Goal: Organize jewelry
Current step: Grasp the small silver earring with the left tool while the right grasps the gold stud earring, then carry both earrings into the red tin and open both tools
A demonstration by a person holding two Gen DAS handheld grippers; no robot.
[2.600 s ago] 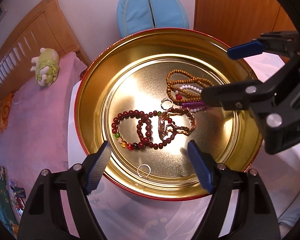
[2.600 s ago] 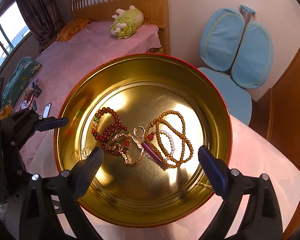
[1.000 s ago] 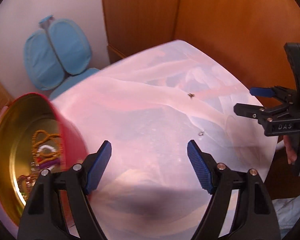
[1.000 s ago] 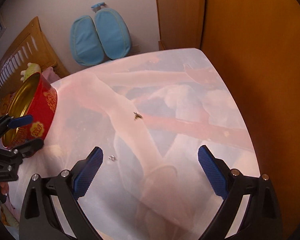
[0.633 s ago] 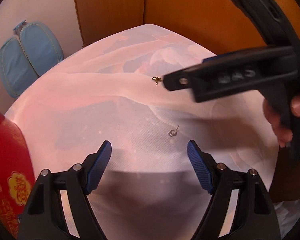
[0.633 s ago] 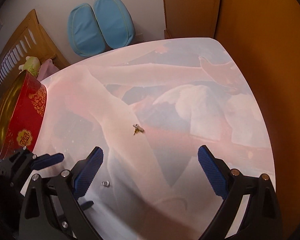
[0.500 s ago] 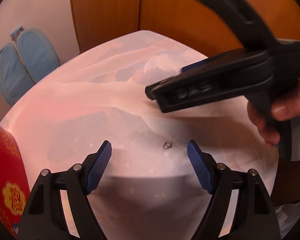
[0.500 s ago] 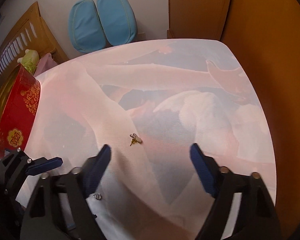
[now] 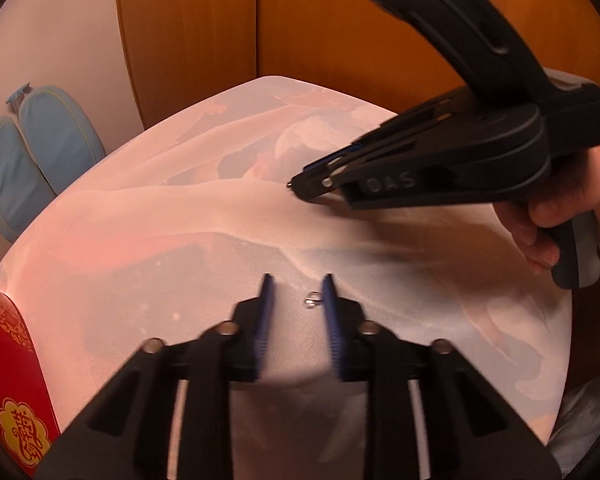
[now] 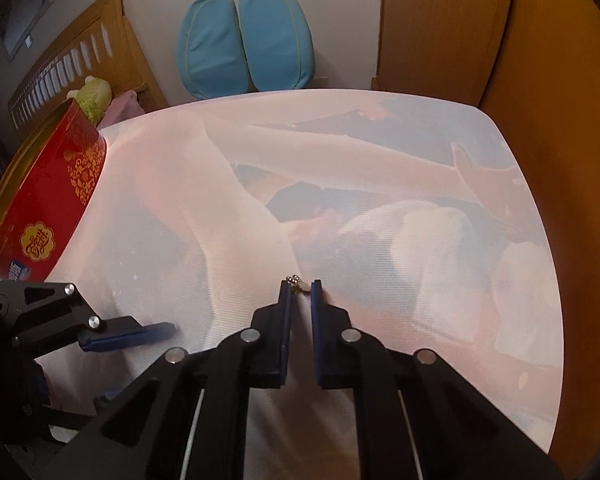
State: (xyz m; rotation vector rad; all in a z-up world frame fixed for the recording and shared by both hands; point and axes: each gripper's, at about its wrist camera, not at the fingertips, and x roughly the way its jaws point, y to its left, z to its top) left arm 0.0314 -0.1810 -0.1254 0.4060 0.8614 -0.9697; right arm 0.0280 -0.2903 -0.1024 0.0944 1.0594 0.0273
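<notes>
The left gripper [image 9: 296, 300] is narrowed but still parted, a small silver ring [image 9: 312, 300] lying between its pads on the counter [image 9: 160, 240]. The right gripper [image 10: 299, 294] is nearly closed around a gold earring [image 10: 299, 283]; actual contact is unclear. A red tin [image 10: 48, 204] sits at the counter's left edge, a blue chair [image 10: 244, 44] beyond.

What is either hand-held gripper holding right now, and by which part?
Cannot be told: each straddles a tiny piece on the cloth, left a silver ring, right a gold earring.
</notes>
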